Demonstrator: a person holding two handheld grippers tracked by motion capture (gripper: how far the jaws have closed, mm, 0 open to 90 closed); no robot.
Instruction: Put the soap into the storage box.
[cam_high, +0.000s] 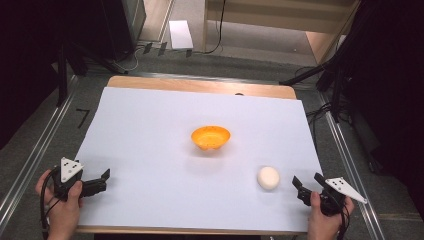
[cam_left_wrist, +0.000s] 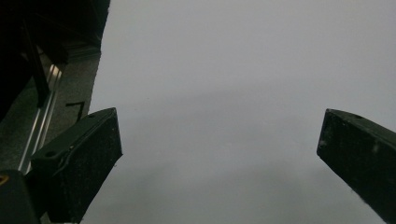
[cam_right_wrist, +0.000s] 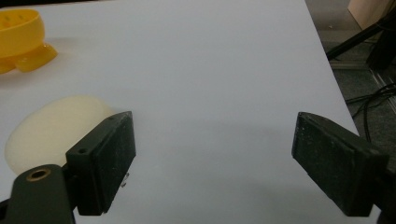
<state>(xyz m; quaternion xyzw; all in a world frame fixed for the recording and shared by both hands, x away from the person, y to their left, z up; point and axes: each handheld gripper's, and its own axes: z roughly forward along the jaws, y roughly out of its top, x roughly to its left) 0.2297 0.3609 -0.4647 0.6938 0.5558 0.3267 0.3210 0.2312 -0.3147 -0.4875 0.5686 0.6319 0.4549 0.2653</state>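
High view shows a small orange plastic bowl (cam_high: 210, 137) near the middle of a white sheet (cam_high: 150, 150) covering the wooden table (cam_high: 200, 85). A pale cream rounded ball (cam_high: 268, 177) lies nearer the person and to the right of the bowl. The right gripper (cam_high: 306, 184) sits just right of the ball, jaws wide and empty. The left gripper (cam_high: 102, 179) rests well left of the bowl, jaws also wide, holding nothing.
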